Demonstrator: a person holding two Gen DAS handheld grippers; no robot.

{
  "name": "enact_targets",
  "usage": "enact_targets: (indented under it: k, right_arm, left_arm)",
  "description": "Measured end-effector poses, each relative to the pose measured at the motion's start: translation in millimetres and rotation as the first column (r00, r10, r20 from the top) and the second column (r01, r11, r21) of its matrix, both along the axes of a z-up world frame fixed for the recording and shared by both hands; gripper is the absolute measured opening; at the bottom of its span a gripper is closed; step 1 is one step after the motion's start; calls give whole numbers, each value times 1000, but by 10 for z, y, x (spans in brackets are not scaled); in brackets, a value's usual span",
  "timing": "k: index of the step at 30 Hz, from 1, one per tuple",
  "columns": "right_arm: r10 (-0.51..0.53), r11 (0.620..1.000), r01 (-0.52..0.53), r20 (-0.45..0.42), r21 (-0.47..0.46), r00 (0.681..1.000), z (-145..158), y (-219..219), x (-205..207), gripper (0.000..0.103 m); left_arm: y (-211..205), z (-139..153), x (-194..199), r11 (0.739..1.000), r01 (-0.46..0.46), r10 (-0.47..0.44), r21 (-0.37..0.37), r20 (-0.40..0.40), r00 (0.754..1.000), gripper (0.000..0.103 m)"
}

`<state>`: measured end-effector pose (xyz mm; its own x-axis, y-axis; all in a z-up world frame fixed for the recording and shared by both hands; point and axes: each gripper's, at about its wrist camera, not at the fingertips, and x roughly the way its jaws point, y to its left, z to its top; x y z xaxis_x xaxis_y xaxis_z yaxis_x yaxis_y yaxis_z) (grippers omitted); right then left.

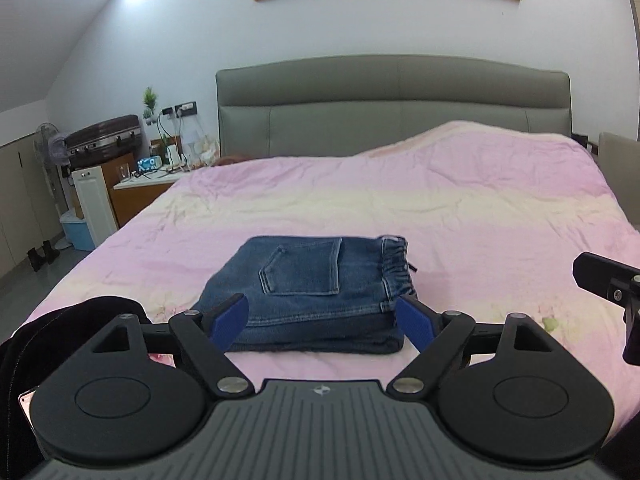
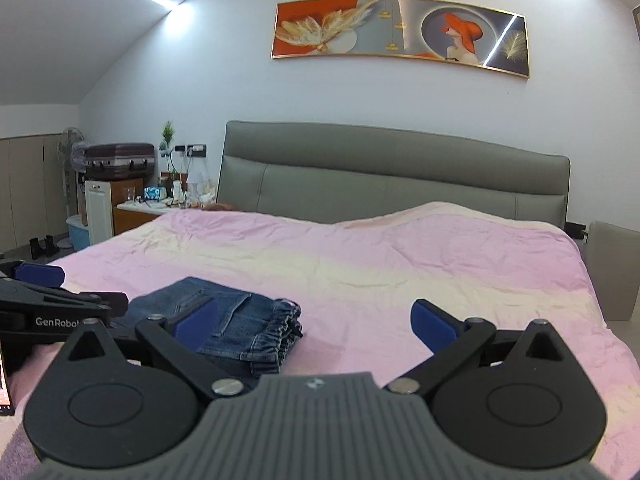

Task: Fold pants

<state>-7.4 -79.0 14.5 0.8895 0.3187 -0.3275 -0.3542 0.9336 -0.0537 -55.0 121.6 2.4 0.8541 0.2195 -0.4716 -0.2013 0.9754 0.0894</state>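
Blue jeans (image 1: 316, 292) lie folded into a compact stack on the pink bed cover (image 1: 440, 208), back pocket up, elastic waistband to the right. My left gripper (image 1: 322, 318) is open and empty, just in front of the stack, its blue pads level with the stack's near corners. In the right wrist view the jeans (image 2: 236, 328) lie left of centre. My right gripper (image 2: 314, 320) is open and empty, to the right of the stack, its left pad over the denim in the image. The left gripper (image 2: 40, 280) shows at that view's left edge.
A grey padded headboard (image 1: 392, 108) backs the bed. A dark garment (image 1: 60, 336) lies at the near left. A nightstand (image 1: 148, 184) with clutter, a suitcase (image 1: 104, 140), a fan and a blue bin stand left of the bed. A grey chair (image 2: 612, 268) stands at right.
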Motion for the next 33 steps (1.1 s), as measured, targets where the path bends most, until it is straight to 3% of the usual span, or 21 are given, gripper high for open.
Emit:
enact_targets:
  k: [6, 12, 33]
  right_arm:
    - [-49, 999, 47, -90, -27, 995, -282, -74, 96, 98]
    - [-67, 998, 67, -129, -5, 989, -381, -183, 173, 98]
    - [-50, 998, 54, -96, 41, 994, -298, -291, 31, 98]
  left_arm:
    - [-162, -287, 61, 999, 27, -28, -17, -66, 997, 98]
    - [-225, -363, 60, 999, 36, -38, -22, -85, 996, 98]
    - [-280, -257, 45, 999, 44, -44, 0, -86, 995, 98]
